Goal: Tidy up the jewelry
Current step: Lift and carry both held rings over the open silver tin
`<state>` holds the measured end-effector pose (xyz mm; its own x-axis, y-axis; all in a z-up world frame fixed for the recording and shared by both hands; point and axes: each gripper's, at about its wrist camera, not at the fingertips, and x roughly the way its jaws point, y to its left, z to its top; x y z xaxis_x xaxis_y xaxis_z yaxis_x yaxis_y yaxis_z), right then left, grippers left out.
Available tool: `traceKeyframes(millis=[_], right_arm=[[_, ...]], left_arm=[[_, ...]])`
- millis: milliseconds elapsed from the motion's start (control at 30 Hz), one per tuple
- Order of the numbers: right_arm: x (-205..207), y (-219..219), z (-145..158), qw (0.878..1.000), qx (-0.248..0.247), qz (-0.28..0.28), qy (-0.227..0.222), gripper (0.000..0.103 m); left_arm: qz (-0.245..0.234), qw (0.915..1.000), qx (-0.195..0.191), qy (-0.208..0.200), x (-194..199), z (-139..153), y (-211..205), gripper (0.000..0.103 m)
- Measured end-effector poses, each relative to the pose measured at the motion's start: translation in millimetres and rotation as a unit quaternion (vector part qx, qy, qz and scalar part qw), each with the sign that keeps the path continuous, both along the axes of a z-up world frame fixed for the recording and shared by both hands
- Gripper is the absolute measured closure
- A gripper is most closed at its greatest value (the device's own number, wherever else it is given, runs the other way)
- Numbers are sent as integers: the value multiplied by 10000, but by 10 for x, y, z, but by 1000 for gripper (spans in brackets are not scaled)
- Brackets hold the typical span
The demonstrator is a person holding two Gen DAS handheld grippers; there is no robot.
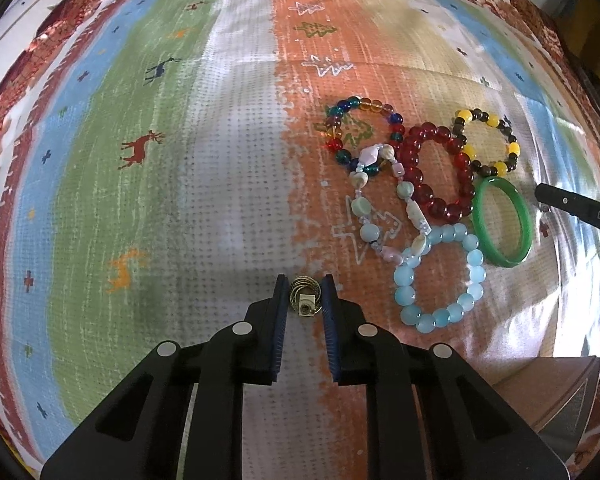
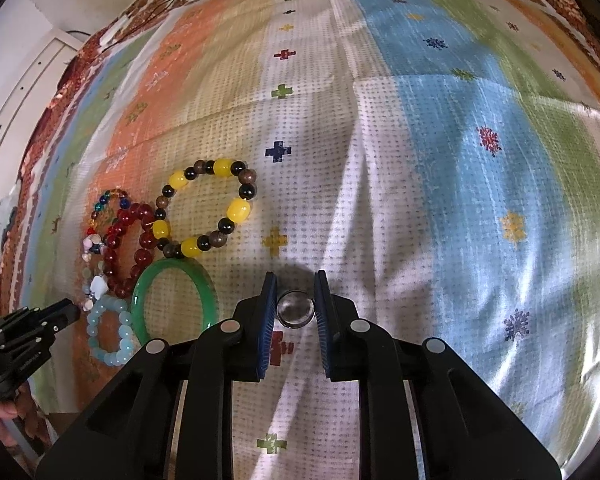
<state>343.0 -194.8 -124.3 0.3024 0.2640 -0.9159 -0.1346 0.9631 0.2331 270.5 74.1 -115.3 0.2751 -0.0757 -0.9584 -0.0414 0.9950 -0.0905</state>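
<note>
My left gripper is shut on a small brass ring with a square setting, just above the patterned cloth. My right gripper is shut on a silver ring. Right of the left gripper lies a cluster of bracelets: light blue beads, green bangle, dark red beads, yellow and black beads, multicoloured glass beads and pastel stones. In the right wrist view the green bangle and the yellow and black bracelet lie left of the fingers.
The colourful striped cloth covers the whole surface, with creases in the right wrist view. The right gripper's tip shows at the left view's right edge. The left gripper shows at the lower left of the right view. A brown box corner sits at lower right.
</note>
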Motion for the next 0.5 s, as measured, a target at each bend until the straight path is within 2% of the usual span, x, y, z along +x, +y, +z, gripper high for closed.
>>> traceKeyframes(millis=[100,333,500], right_arm=[[-15,13,42,10000,-4,50,-42,84],[-54,52,134,9996,-153,140,-193,84],[-87,111,164,9995,40,285,-140,84]], left_arm=[[44,9999,-144,3,-19,24,55,87],[98,9999,-105,-38,-5,95,54,87],[107,9997,-151,-149,-35,211,30,88]])
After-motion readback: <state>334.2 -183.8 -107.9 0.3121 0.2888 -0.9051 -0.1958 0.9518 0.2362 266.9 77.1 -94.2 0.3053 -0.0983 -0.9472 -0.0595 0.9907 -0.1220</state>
